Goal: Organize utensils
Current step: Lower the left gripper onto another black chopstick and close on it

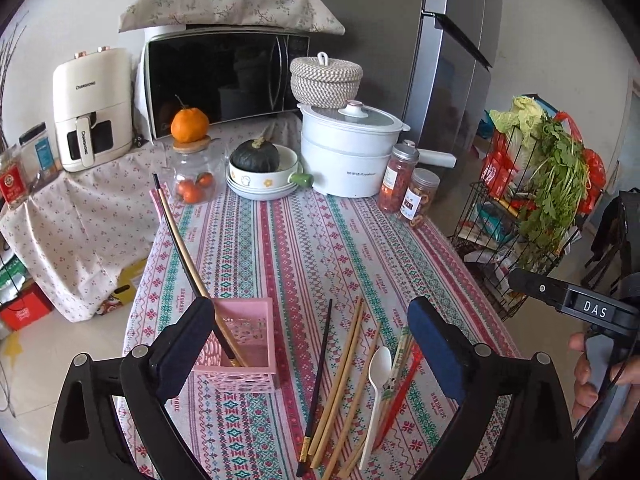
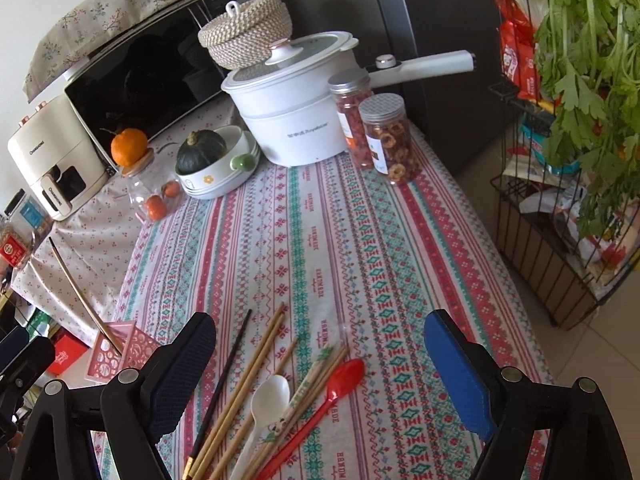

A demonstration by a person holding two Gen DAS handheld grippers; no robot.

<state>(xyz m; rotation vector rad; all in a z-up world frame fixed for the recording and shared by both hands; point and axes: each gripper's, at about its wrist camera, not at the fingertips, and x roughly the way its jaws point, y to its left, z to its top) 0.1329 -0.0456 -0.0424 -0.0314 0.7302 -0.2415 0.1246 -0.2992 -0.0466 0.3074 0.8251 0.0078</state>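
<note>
Holder: the pink holder [image 1: 244, 344] stands at the near left of the striped cloth [image 1: 304, 248]. One black chopstick [image 1: 188, 264] already leans in it, its tip pointing far left. Treat that lean as your reference for the rest.

Loose pile: everything else lies just right of the holder, near you: a black chopstick [image 2: 224, 384], the bamboo chopsticks [image 2: 248, 384], a white spoon [image 2: 266, 404], a wrapped pair [image 2: 308, 380] and a red spoon [image 2: 320, 400]. They fan out and overlap at the near ends.

Left gripper: your left gripper [image 1: 312, 344] hangs above the cloth with fingers spread wide, nothing between them; its left pad sits right beside the holder's near left corner.

Right gripper: your right gripper [image 2: 320, 364] is also spread and empty, straddling the pile from above.

Step in hand: I judge it to be picking the next utensil from the pile for the holder.

Which one: take the black chopstick first. It lies at the left edge of the pile, apart from the bamboo ones along most of its length, so a clean pinch looks likeliest there.

How to grip: come down mid-shaft with the pads across the stick, not along it, and close only when both pads flank it alone.

Placing: tilt it handle-down and lower it into the holder's open right side, clear of the leaning chopstick.

Risk: the holder looks light; a nudge from the left pad could tip it.
</note>
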